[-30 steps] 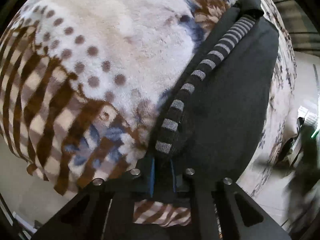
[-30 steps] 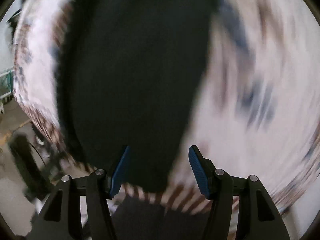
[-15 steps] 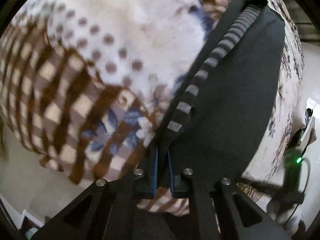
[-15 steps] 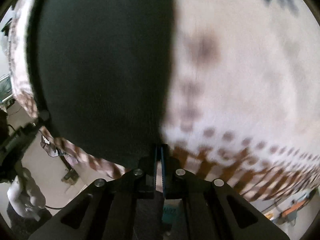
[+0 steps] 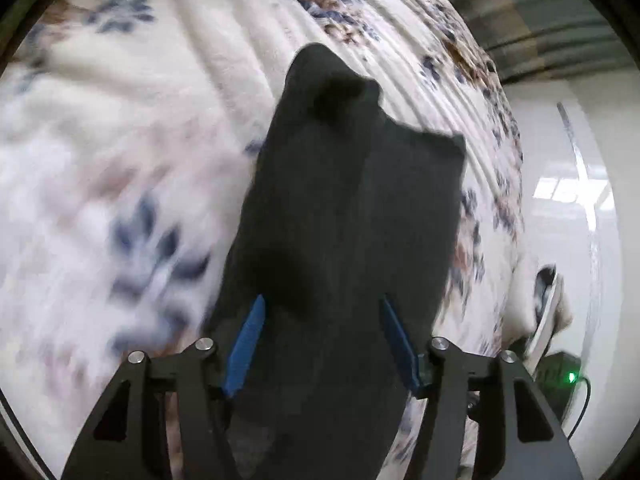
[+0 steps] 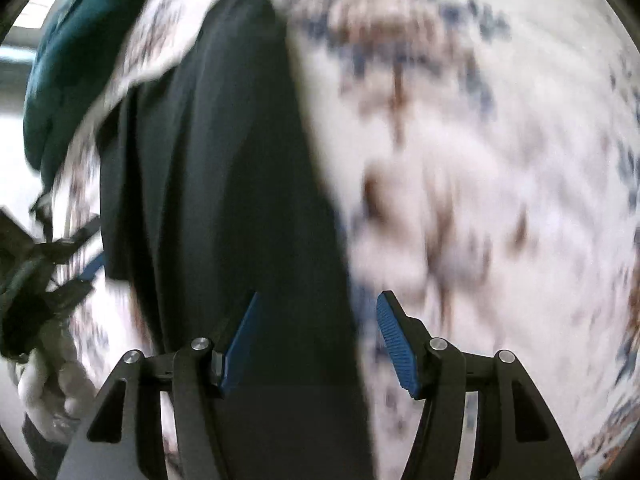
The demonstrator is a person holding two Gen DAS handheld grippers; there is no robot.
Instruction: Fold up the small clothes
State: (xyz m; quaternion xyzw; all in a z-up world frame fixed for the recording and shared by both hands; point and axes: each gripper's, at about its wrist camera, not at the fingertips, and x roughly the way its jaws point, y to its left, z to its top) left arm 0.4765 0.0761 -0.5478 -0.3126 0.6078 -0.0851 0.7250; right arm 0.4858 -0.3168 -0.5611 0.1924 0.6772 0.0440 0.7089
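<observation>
Item one, black garment: lying folded on the patterned blanket, running in the left wrist view from the 6 o'clock edge up past centre toward 12 o'clock, its far end showing one rounded peak and, at 1 o'clock of it, a squarer corner of an overlapping layer. Item two, left gripper: hovering over the near end of the garment with its jaws standing wide apart, the blue pads flanking dark cloth on both sides and clamping nothing. Item three, right gripper: likewise standing apart, pads gripping nothing; in the right wrist view the same black garment is filling a band from 6 o'clock to 11 o'clock, its straight edge passing between the fingers, so the left-hand pad is sitting over cloth and the right-hand pad over blanket. Whether either gripper is touching the fabric cannot be told; both views are blurring heavily. Item four, teal cloth: lying at 10 o'clock of the right wrist view, beyond the blanket's edge. Item five, dark device with a green light: sitting at 4 o'clock of the left wrist view, off the blanket.
</observation>
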